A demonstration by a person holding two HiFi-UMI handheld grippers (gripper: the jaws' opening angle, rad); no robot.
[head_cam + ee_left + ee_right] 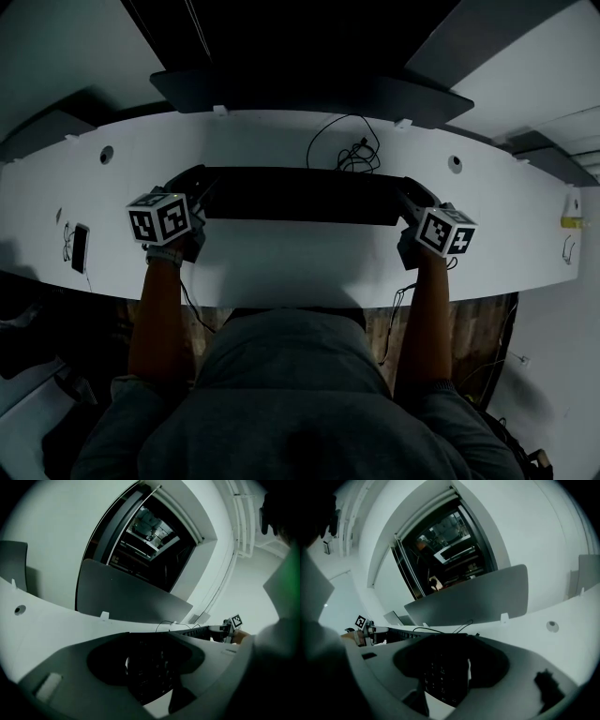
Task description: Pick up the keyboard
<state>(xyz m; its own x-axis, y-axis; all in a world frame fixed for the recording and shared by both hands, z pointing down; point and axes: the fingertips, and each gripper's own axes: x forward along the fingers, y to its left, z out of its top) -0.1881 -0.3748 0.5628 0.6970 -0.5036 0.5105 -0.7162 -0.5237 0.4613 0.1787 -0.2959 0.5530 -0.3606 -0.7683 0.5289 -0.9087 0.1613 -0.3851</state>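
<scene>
Keyboard (300,195) — black, across white bench (281,272). Left hand-held gripper (195,195) clamps its left end, right hand-held gripper (409,204) its right end. Behind keyboard — loose black cable (354,152).

Both ends of the keyboard (300,195) hide under the left gripper (195,199) and right gripper (410,202).

Head view looks steeply down; both gripper views face inward, close along the shared keyboard (300,195).
</scene>
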